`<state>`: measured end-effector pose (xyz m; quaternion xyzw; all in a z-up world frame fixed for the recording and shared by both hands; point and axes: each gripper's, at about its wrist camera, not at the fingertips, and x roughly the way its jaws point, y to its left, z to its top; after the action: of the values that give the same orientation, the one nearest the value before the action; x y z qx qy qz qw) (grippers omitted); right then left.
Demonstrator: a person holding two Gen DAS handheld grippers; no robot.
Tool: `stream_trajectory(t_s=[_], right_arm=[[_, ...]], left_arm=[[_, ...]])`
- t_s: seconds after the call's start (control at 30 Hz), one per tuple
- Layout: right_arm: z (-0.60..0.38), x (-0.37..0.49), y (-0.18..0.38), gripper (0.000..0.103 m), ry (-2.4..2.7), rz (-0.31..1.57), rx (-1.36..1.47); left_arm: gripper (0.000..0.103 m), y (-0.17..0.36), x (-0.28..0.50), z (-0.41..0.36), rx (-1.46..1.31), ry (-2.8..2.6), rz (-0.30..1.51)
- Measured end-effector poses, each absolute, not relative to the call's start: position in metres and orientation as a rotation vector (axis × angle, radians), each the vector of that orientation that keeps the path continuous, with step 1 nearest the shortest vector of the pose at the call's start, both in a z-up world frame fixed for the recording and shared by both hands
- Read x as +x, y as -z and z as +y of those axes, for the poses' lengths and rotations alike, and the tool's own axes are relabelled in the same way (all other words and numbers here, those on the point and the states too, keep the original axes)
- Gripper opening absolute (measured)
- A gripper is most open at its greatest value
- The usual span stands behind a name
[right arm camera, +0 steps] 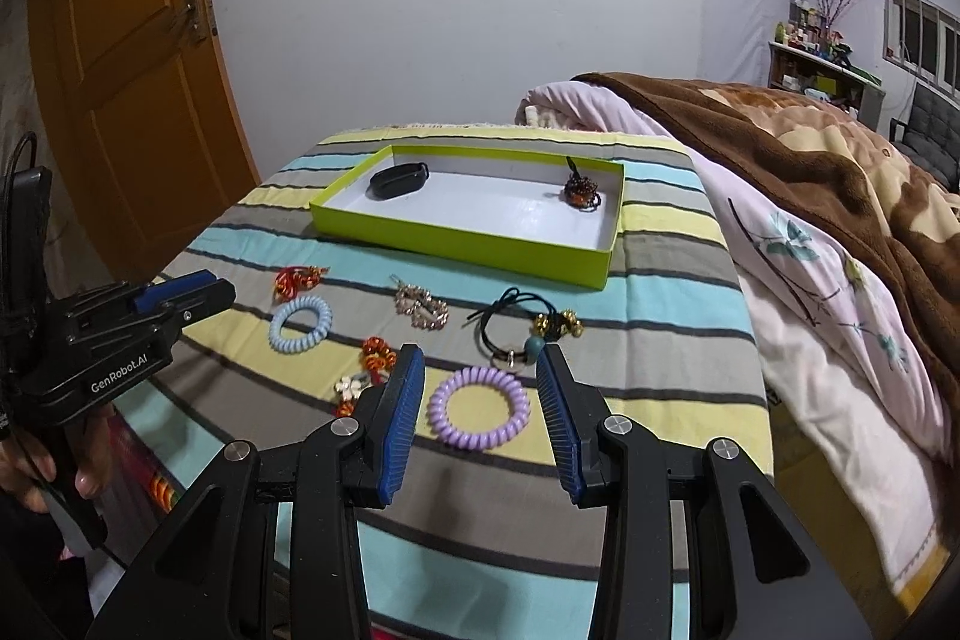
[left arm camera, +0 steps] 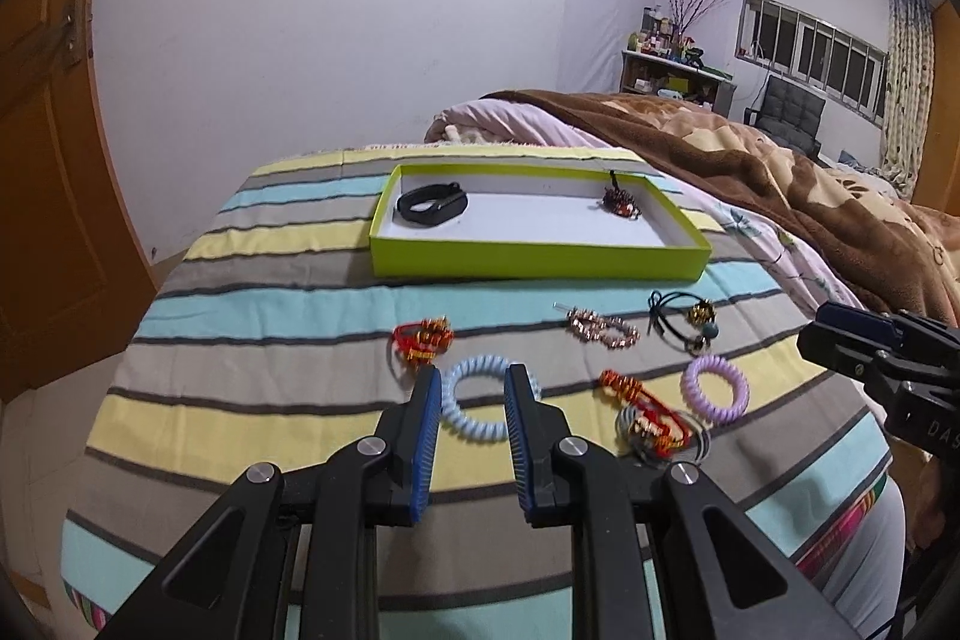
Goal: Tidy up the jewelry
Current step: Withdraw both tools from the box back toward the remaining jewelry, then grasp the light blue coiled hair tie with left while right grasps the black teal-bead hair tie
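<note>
Left gripper (left arm camera: pixel 468 388): fingers apart, empty, framing blue coil tie (left arm camera: pixel 480 400) | right gripper (right arm camera: pixel 480 376): apart, framing purple coil tie (right arm camera: pixel 479 411) | both ties short of green tray (left arm camera: pixel 540 262), apparently lined up for pickup.

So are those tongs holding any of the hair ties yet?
No. Both left tongs and right tongs are open, each framing a coil tie, blue and purple.

Both grippers, the left gripper (left arm camera: pixel 471 388) and the right gripper (right arm camera: pixel 480 370), were built of black plastic, fitted with ribbed blue pads (right arm camera: pixel 399 424) and round silver screws (right arm camera: pixel 345 426); "GenRobot.AI" was printed in white.
</note>
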<state>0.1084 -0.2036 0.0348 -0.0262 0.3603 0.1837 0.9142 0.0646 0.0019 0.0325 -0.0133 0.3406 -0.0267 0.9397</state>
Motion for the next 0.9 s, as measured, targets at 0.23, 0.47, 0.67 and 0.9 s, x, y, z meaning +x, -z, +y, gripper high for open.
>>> stream_trajectory(t_s=[0.23,0.47,0.67,0.9], right_arm=[[-0.2,0.105,-0.03,0.04,-0.386,0.749,-0.064],[-0.203,0.109,-0.02,0.04,-0.373,0.774,-0.055],[-0.208,0.12,-0.012,0.04,-0.357,0.796,-0.038],[-0.215,0.147,-0.003,0.04,-0.329,0.821,-0.008]], left_arm=[[0.021,-0.023,0.06,0.009,-0.041,0.032,0.704],[0.021,-0.016,0.064,0.015,-0.058,0.035,0.718],[0.021,-0.007,0.077,0.019,-0.07,0.028,0.753],[0.021,0.004,0.103,0.017,-0.08,0.025,0.805]])
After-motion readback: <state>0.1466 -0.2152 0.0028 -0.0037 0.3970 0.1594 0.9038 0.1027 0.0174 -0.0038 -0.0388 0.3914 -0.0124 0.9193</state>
